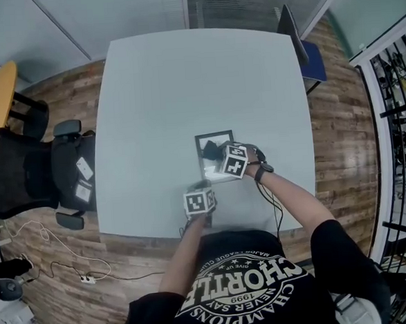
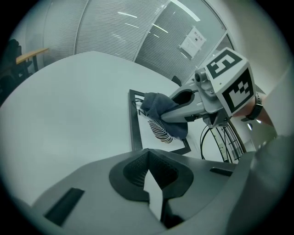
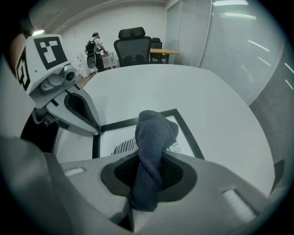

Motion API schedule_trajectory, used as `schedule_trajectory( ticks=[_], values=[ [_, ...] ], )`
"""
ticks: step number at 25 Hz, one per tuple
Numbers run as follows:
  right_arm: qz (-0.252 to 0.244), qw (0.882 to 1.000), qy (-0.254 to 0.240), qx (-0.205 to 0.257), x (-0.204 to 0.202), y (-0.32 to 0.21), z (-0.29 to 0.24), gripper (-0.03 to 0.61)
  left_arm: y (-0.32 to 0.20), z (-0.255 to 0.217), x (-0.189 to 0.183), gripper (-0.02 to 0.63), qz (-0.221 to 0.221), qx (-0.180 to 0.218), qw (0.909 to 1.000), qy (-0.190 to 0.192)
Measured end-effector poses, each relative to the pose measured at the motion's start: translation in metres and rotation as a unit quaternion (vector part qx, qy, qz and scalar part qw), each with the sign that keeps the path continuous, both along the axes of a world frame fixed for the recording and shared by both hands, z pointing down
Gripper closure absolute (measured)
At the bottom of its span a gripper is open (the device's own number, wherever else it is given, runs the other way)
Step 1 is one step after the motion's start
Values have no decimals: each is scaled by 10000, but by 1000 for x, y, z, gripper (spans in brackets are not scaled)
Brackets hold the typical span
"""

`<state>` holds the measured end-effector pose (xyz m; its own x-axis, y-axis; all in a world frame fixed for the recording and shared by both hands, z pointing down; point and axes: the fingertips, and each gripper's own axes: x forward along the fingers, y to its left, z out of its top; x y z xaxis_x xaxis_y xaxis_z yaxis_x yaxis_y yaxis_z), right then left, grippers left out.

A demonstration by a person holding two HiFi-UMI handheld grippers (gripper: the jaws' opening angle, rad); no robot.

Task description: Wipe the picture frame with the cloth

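Fingers of the right gripper, seen from the head view, reach over the upper left part of the picture frame, with the dark cloth bunched at their tips. That frame lies flat on the pale table, near the edge closest to the person. At the frame's near edge sits the tip of the left gripper. A black office chair stands on the wood floor to the left, well apart from the table.

From the left gripper view, the left gripper has its jaws drawn almost together, with only a thin pale sliver between them and nothing gripped. Just ahead lies the picture frame, its black border around a white print with a striped figure. On that print the cloth rests, pinched in the right gripper. Around them spreads the table.

From the right gripper view, the right gripper is clamped on the cloth, which stands up in a dark blue twist between the black pads. Behind it runs the black edge of the picture frame. At the frame's left corner is the left gripper. Beyond the table stands the office chair, and a person is far off.
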<state>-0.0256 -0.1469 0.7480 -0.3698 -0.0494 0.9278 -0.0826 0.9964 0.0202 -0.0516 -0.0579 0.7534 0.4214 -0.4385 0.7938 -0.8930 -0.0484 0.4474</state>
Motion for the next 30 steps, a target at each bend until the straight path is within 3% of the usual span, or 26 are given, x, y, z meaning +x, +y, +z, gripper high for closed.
schedule_trajectory(
  ticks=[8,13,17,23,26,30],
  values=[
    [468,9985,217,165,61,-13,-4,494,-2,0,1,612,-4,21,10000,25],
    [701,9973,205,-12,73,-13,-4,494,0,-1,4,612,-19,17,10000,25],
    [605,9979,-27,-235,46,-7,-14,494,0,-1,4,612,-37,44,10000,36],
    [-77,9982,-459,-383,-29,14,-27,494,-1,-2,2,612,-107,83,9999,79],
    [-361,9971,-386,-544,-51,26,-14,494,0,-1,2,612,-143,98,9998,103],
    [-489,9968,-169,-607,-51,33,-1,494,1,-1,2,612,-185,73,9997,155]
  ],
)
